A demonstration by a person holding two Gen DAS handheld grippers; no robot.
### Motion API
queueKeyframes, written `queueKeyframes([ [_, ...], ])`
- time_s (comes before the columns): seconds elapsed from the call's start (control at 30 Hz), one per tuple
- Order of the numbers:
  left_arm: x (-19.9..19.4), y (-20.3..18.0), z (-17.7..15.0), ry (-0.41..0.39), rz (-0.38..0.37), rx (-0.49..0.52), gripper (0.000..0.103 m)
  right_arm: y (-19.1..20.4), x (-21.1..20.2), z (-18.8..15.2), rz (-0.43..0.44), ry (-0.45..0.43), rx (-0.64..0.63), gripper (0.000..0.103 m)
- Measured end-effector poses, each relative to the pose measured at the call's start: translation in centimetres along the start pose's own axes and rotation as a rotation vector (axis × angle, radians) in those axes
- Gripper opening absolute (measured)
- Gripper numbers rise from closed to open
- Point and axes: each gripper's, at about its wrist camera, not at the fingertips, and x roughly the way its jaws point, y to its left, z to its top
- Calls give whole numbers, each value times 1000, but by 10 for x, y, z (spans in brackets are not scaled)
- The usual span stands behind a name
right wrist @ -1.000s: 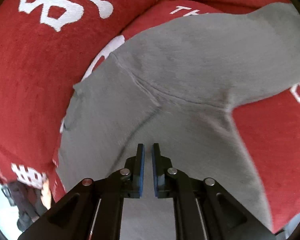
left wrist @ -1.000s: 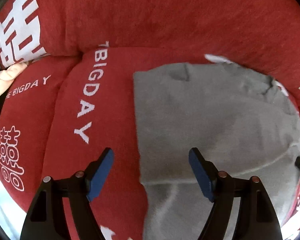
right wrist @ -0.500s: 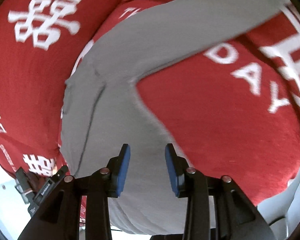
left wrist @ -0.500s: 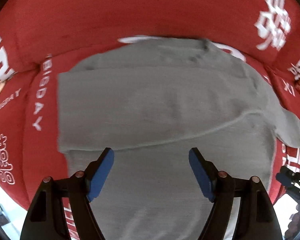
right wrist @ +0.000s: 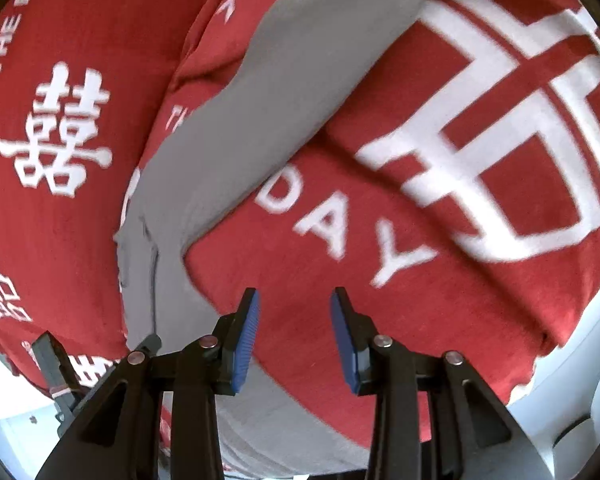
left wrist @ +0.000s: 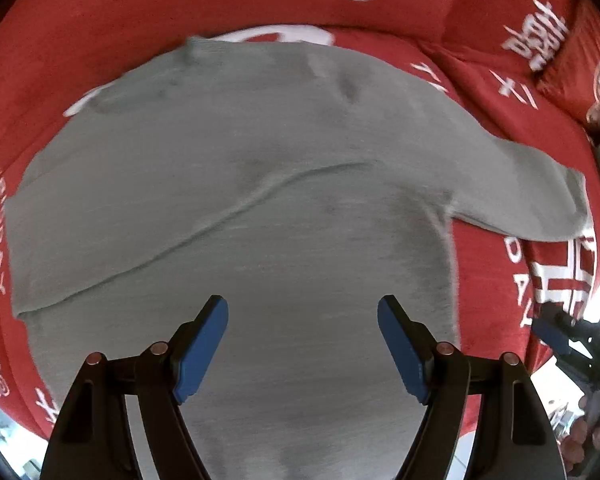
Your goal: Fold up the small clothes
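One sleeve of the grey sweater lies folded across the body; the other sleeve is outstretched (unfolded) on the red blanket; left gripper gapes wide, empty; right gripper, jaws just parted, holds nothing.

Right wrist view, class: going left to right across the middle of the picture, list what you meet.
White double-happiness character on the red cover → grey top's sleeve → white letters DAY → large white printed pattern.
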Motion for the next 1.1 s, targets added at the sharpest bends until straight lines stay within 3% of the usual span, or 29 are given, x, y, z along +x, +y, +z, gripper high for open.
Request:
queueKeyframes([
  [0.17,11,-35,8,4,1,39,78,-23,-13,24,36,-65,70,45],
  [0.43,18,-57,21,-26,11,38,78,-52,-27,66,96,-170,138,45],
  [0.8,19,-100,44,-110,17,66,78,-39,-21,112,186,-240,89,46],
  [1.0,33,-115,59,-158,93,101,78,-46,-20,125,328,-268,234,47],
  [1.07,39,-113,60,-143,87,96,78,-42,-19,126,335,-258,244,42],
  [1.1,44,-112,61,-124,75,86,78,-40,-17,127,336,-243,243,29],
])
